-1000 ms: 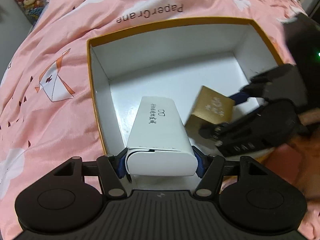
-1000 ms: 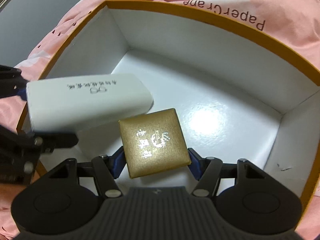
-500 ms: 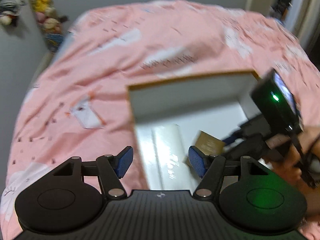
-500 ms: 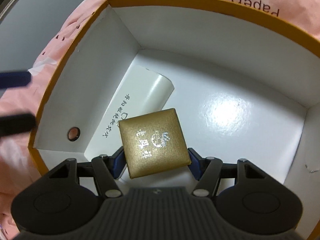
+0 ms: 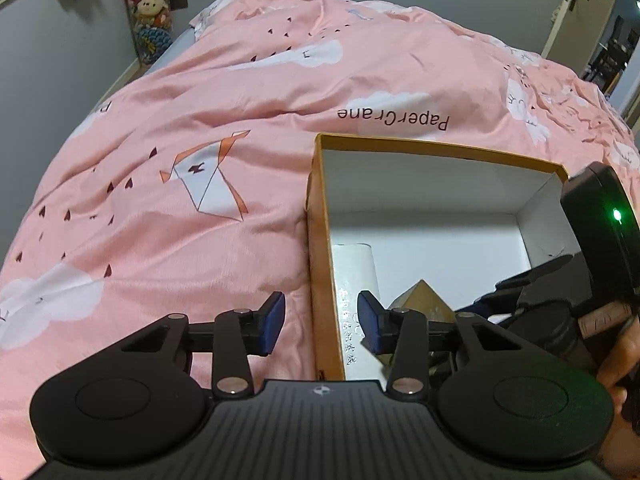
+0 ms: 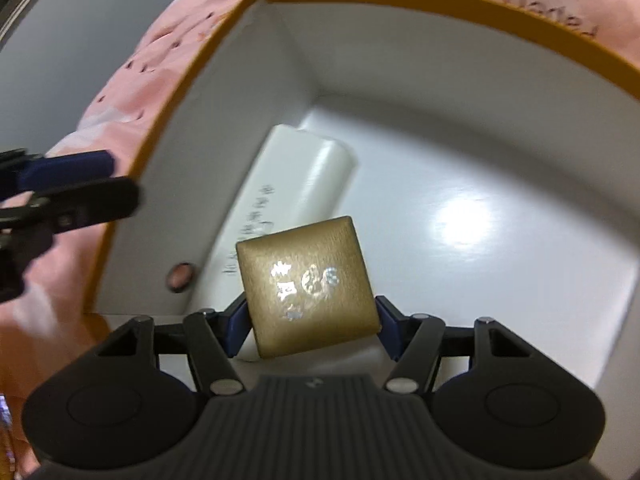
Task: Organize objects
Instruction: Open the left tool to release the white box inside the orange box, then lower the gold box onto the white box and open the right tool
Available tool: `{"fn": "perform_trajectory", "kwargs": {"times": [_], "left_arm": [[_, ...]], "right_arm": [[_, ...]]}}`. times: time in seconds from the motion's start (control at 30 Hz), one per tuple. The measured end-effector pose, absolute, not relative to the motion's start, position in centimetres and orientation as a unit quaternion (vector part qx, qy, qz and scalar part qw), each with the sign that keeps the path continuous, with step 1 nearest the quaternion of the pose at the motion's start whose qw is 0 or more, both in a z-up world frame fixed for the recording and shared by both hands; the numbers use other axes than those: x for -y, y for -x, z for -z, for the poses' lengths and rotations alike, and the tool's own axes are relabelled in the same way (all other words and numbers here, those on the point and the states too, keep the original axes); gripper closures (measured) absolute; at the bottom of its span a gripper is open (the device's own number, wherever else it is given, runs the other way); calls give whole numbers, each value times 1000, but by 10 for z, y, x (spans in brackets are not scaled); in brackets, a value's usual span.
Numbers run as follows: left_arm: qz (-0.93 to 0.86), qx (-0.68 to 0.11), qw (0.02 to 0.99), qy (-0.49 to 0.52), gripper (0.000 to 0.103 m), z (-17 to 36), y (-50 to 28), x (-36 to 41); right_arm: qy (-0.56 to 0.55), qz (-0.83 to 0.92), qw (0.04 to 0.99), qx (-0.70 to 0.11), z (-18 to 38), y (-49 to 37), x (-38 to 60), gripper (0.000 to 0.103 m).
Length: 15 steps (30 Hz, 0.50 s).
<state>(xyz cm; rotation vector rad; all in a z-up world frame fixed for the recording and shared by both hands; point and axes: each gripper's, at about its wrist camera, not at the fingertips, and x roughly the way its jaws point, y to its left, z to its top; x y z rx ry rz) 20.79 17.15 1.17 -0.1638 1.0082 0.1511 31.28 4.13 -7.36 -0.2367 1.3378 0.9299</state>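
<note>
As the right tongs clamp a gold box above the open carton on the bed, ready for packing beside the white box, the left tongs are closing, empty.

Both views are bent by a fisheye lens, so straight lines are curved toward the edges. The left wrist view is evenly and softly lit and mostly sharp; the pink bedspread is seen clearly, while the far doorway at the upper right is left dark. A green indicator light is seen glowing at the right. The right wrist view is dimmer and smeared by motion blur, most strongly along the orange rim of the box. A bright glare patch is thrown on the box floor, and the print on the gold box is washed out by reflection.
</note>
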Motion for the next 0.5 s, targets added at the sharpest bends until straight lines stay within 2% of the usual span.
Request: {"fn": "perform_trajectory", "kwargs": {"times": [0.17,0.33,0.5], "left_arm": [[-70,-473,874,81,57,-8,-206,-175],[-73,-475,873,80,67,-2,-215,-177],[-75,-478,870,94,69,4,-222,-181]], "right_arm": [[104,-391,702,-586,61,-317,-43,39],[46,-341,747,-568,41,-347,-31,42],[-22,-322,769,-552,34,-368,-47,42]]}}
